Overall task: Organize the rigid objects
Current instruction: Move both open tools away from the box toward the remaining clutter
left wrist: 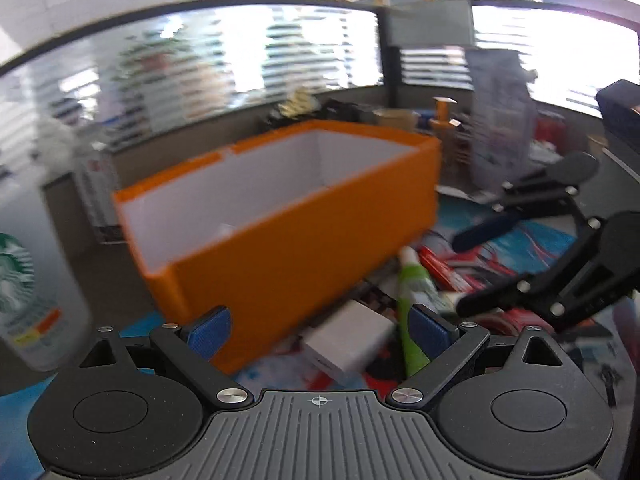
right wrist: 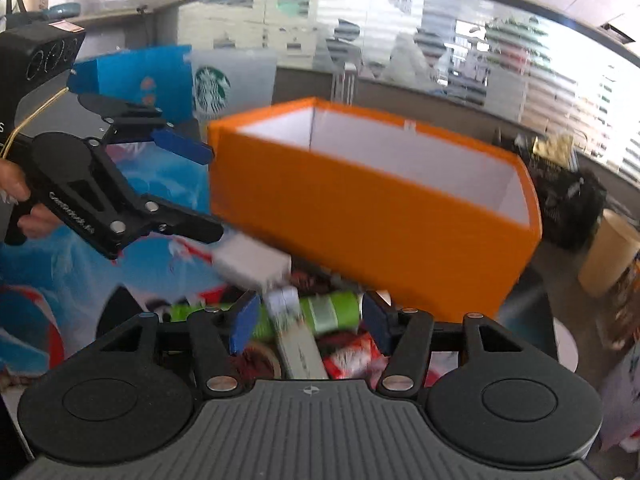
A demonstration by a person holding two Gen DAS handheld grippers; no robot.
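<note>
Two tools gaping, left tool [left wrist: 320, 330], right tool [right wrist: 308, 320], flanking orange box [left wrist: 304, 216].

Left wrist view: sits on the left gripper [left wrist: 320, 328], looking forward along its open jaws, low and close over the surface [left wrist: 520, 236].
Left view centre: the orange box [left wrist: 304, 240] fills mid-frame, seen from its near corner.
Left view right edge: the right gripper [left wrist: 464, 272] enters, seen from the side.
Right wrist view: sits on the right gripper [right wrist: 308, 320], also low, facing the same box [right wrist: 380, 224] from the opposite side.
Right view left edge: the left gripper [right wrist: 208, 194] shows.
Shared: the box, the white carton [left wrist: 348, 340] [right wrist: 252, 264], the green tube [left wrist: 412, 320] [right wrist: 328, 312] and the Starbucks cup [left wrist: 24, 280] [right wrist: 228, 84].
Sharpness: both blurred.
</note>
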